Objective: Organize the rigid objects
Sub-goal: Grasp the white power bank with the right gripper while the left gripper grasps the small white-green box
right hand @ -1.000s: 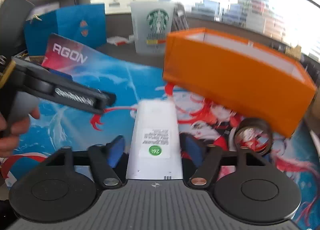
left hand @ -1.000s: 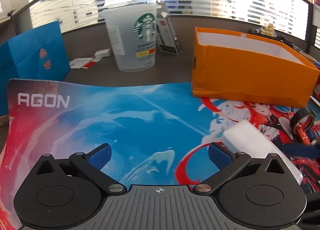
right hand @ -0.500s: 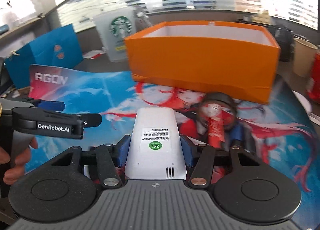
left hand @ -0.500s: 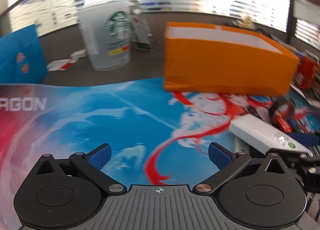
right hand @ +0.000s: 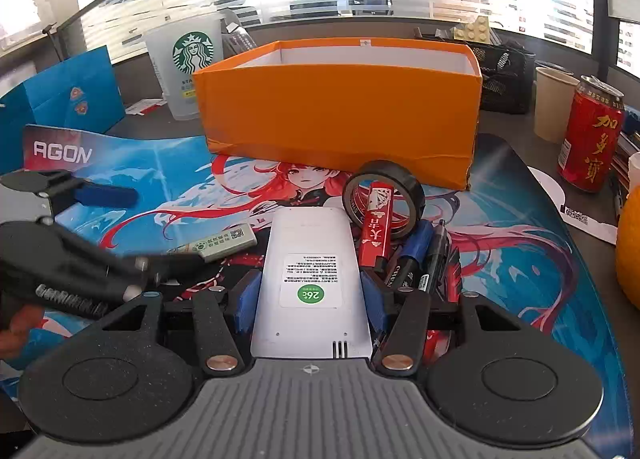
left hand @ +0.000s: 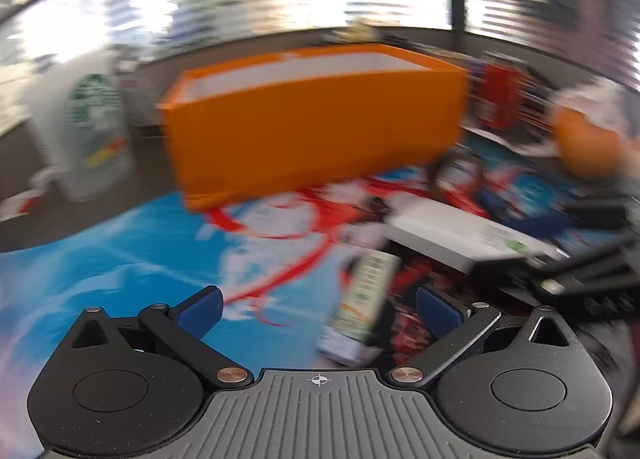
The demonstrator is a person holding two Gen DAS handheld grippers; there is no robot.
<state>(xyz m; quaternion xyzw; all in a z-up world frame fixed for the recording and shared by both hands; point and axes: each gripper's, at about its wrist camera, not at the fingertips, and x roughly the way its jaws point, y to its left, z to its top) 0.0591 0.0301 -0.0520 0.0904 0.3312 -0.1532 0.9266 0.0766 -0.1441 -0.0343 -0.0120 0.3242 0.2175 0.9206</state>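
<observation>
White remote [right hand: 310,279]: lengthwise between the blue pads of the right gripper [right hand: 310,299], clamped on both sides, above the mat [right hand: 520,259] printed "AGON"; green sticker reads "26°". Left gripper [left hand: 318,305]: spread wide, empty, over a small labelled stick [left hand: 362,307]. Orange box [right hand: 340,107] stands beyond, Starbucks cup [right hand: 186,63] beside it

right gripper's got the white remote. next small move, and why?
Probably carry the white remote forward and up over the near wall of the orange box. The right gripper is shut on the remote, the box stands open straight ahead, and the black tape roll lies between them, so it likely needs height first.
</observation>
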